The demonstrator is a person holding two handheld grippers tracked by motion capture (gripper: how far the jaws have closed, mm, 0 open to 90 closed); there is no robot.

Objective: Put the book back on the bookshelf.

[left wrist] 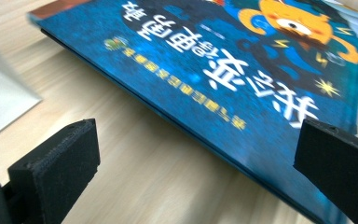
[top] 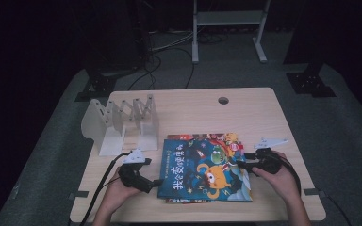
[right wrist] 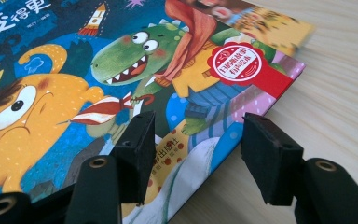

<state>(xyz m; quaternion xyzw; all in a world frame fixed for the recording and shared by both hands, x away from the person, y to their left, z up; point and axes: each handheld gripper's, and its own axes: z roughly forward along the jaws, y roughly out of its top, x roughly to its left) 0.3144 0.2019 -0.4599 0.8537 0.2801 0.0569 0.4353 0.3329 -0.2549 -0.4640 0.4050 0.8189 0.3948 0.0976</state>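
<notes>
Near-centre of table (top: 264, 101) | blue picture book (top: 202, 167) atop a small stack, flat | left gripper (top: 156, 182) released, jaws wide, straddling book's left edge | right gripper (right wrist: 196, 140) unclenched, straddling right edge, no pad pressing | step: approach to grasp | next: likely clench on top cover, lift toward white rack (top: 122, 123).

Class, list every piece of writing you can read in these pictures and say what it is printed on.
"我会变得更勇敢": large white title on the top picture book.
Red round seal on that cover: white characters, too small to read surely.
Yellow line under the title: blurred, unreadable.
"出版社": cover's lower edge.
</notes>
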